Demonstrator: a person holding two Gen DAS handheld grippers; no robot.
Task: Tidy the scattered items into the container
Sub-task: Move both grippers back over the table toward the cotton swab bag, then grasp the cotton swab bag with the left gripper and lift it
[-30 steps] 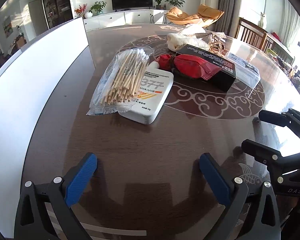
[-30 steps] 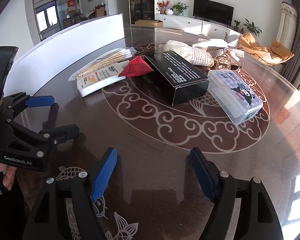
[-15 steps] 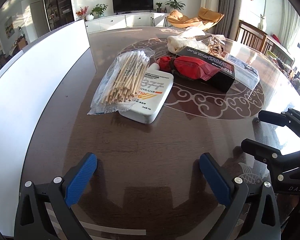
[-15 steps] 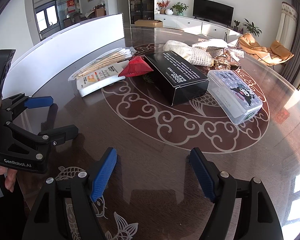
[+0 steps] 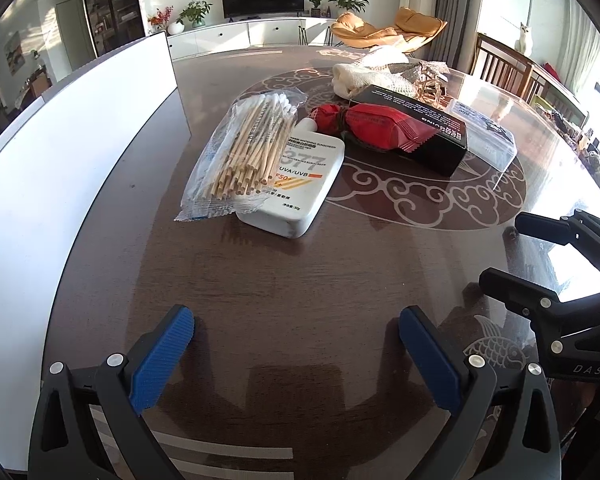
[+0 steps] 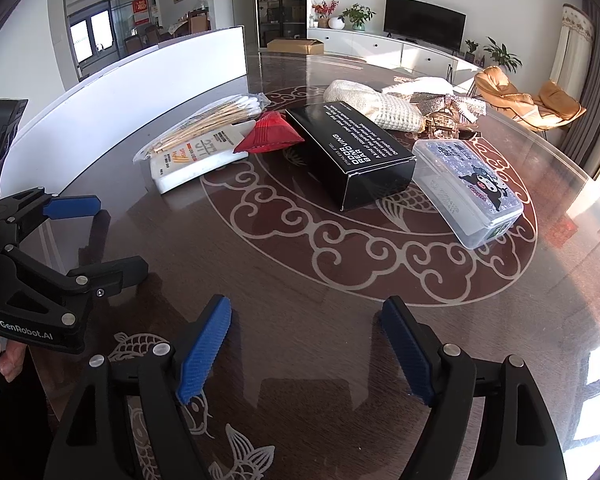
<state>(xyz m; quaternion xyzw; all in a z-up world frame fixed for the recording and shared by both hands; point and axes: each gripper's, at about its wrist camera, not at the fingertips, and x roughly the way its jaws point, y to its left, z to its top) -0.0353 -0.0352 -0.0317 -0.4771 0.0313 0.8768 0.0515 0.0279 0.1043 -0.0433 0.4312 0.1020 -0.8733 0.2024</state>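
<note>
The dark round table (image 5: 260, 300) spreads ahead of both claws, and the tall white container wall (image 5: 80, 152) runs along the left of the left gripper (image 5: 296, 352). Nothing is gathered yet; I judge this the approach before a first pick. Ahead of the right gripper (image 6: 306, 340), whose jaws gape empty like the left's, lie the black box (image 6: 352, 160) and clear lidded case (image 6: 468, 192). Ahead of the left lie the white sunscreen bottle (image 5: 300, 188), with the cotton-swab packet (image 5: 248, 148) overlapping it, and a red pouch (image 5: 384, 130). Next, reach forward and close on the nearest item.
</note>
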